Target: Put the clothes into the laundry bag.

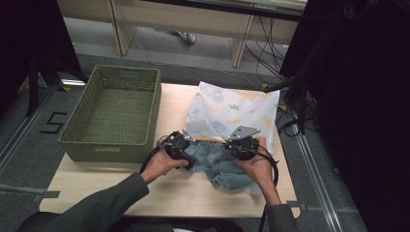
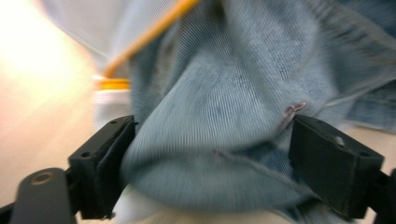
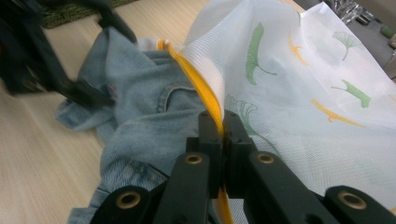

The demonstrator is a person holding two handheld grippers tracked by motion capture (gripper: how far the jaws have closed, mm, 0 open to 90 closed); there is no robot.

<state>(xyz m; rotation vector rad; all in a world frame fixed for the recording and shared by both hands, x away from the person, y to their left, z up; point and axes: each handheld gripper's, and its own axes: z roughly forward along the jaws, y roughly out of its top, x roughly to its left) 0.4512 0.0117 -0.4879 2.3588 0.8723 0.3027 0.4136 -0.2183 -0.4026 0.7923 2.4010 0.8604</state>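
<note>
Two soft things to manage: the limp faded-blue denim garment (image 1: 220, 166) lies bunched on the table at the mouth of the white leaf-printed fabric bag (image 1: 232, 111), and I judge it floppy, best taken by a thick fold. My right gripper (image 3: 223, 122) is clenched on the bag's yellow rim (image 3: 198, 88), as its own view shows up close; the left gripper view shows my left gripper (image 2: 210, 163) with jaws spread, a denim bulge between them, and the high view alone shows the green woven basket (image 1: 113, 113) beside.

Two handheld grippers are counted: the left gripper (image 1: 178, 145) near the middle of the table and the right gripper (image 1: 244, 140) just to its right. One denim garment (image 1: 220, 166) is recorded near the front edge. One white printed bag (image 1: 232, 108) with a yellow rim is noted farther back, at the right. One green woven basket (image 1: 113, 145) is listed at the left. One wooden table (image 1: 169, 191) is counted.
</note>
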